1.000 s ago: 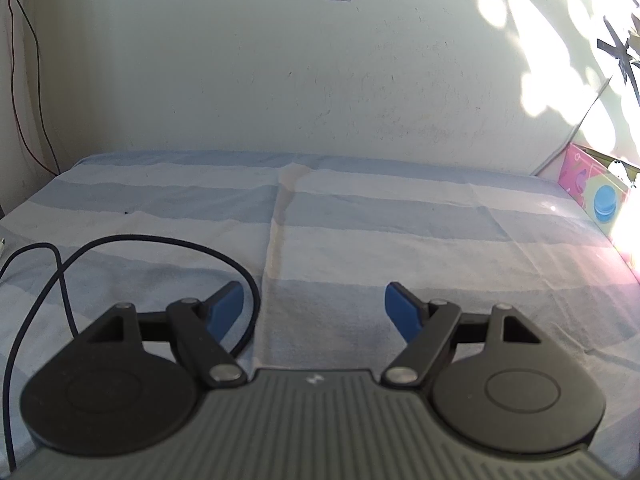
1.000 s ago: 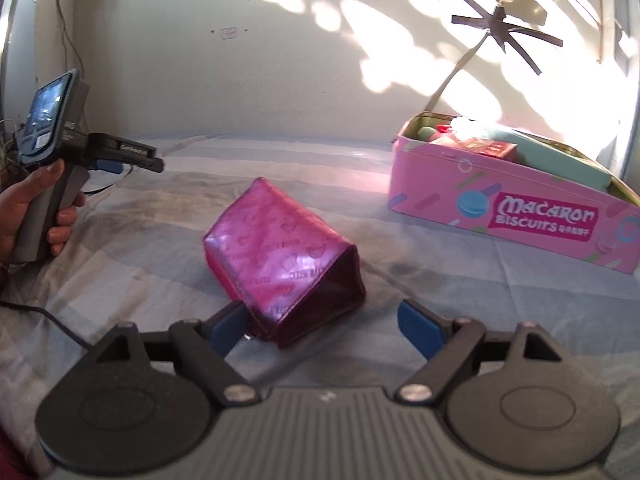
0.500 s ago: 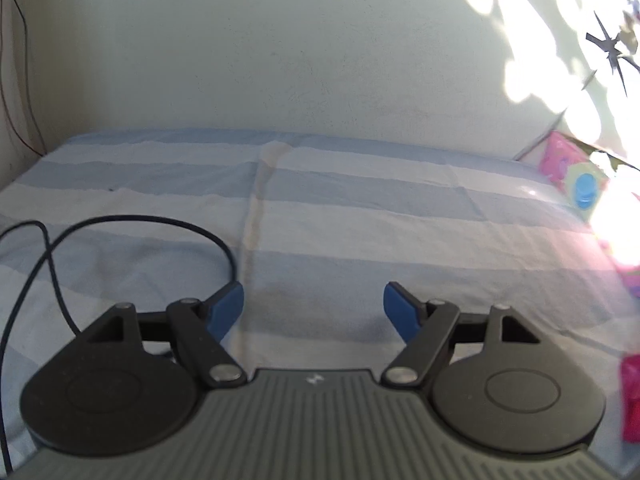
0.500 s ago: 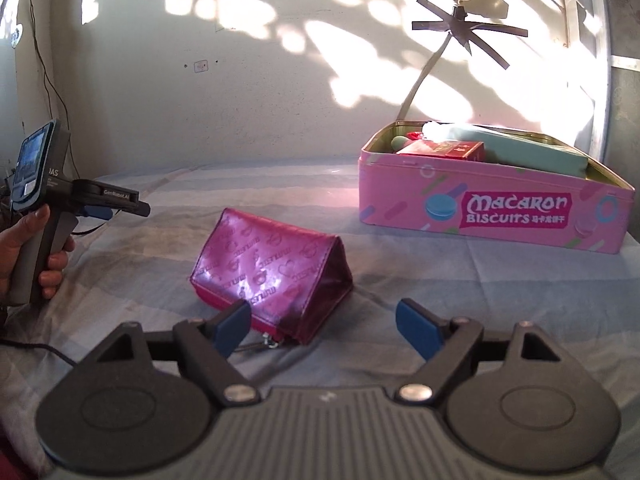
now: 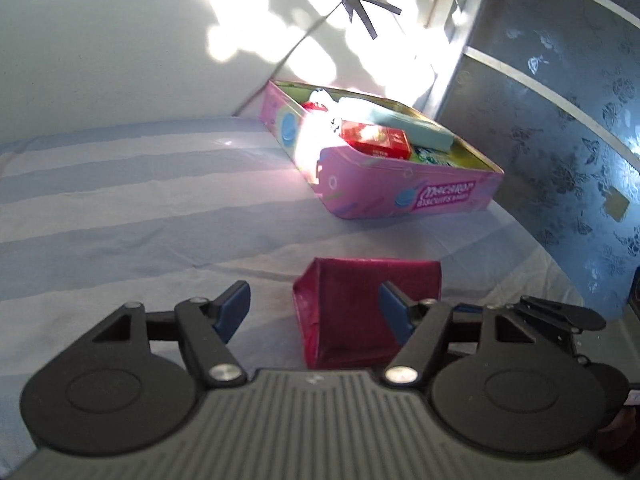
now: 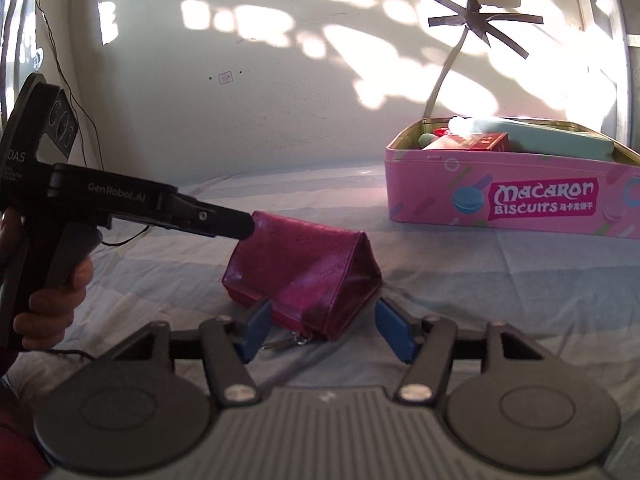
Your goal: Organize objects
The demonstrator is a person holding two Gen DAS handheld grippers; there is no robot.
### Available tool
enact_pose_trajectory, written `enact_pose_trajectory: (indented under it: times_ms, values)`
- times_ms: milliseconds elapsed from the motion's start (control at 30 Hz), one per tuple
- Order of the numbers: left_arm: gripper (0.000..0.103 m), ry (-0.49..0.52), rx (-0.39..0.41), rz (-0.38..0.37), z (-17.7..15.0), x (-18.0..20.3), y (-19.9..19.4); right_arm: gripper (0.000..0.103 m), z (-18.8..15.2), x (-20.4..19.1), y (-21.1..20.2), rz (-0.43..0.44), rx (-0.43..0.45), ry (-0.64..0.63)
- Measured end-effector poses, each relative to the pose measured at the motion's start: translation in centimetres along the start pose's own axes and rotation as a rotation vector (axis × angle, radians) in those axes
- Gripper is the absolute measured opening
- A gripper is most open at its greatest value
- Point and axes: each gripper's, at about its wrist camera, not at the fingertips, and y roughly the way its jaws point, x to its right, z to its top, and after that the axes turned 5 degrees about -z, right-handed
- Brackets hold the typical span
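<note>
A blue-and-white striped sheet covers the bed, sun-dappled wall behind. Nearest, the right gripper has its fingers closing around the near end of a magenta pouch — whether they touch it is unclear. The left gripper closes over the pouch's other end, one finger still clear. Farther back sits an open pink biscuit tin holding a red box and a teal case; its deeper contents are glare-washed.

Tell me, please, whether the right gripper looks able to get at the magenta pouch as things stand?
Probably yes: the magenta pouch lies directly ahead of the right gripper, its near end between the closing jaws, with no obstruction. The left gripper comes at its far side.
</note>
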Motion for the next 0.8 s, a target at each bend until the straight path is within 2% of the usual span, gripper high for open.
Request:
enact_pose_trajectory:
  times_ms: [67,133,233,367,467,500,567,633,700,800]
  values:
    - [0.058,-0.010,-0.054,-0.012,-0.5,0.1,1.4,0.053,0.0,0.0,0.5,0.010,-0.007,0.001]
    - [0.055,-0.071,-0.088,-0.087,-0.8,-0.4,2.2,0.047,0.0,0.1,1.0,0.025,-0.017,0.011]
    - [0.054,-0.023,-0.073,-0.063,-1.0,0.7,2.2,0.035,-0.3,0.4,1.6,0.060,-0.037,0.034]
    - [0.050,-0.010,-0.055,-0.077,0.4,1.9,1.6,0.034,-0.3,1.0,0.7,0.061,-0.001,0.061]
    - [0.051,0.004,-0.015,-0.151,3.6,3.6,1.7,0.031,1.0,2.8,-1.5,0.118,0.089,0.098]
    - [0.050,0.023,0.015,-0.166,5.2,4.6,2.1,0.030,1.7,3.3,-2.0,0.108,0.115,0.094]
    - [0.050,0.104,0.054,-0.180,8.2,6.8,3.7,0.027,3.4,4.3,-2.0,0.027,0.146,0.045]
    - [0.050,0.188,0.101,-0.165,11.1,9.0,6.0,0.026,5.2,6.0,-1.3,-0.023,0.180,0.028]
    - [0.050,0.176,0.106,-0.167,13.8,10.0,8.0,0.026,7.0,8.1,-1.0,-0.033,0.200,0.068]
    - [0.050,0.160,0.160,-0.228,16.8,10.8,8.8,0.026,9.3,10.7,-1.5,-0.040,0.261,0.068]
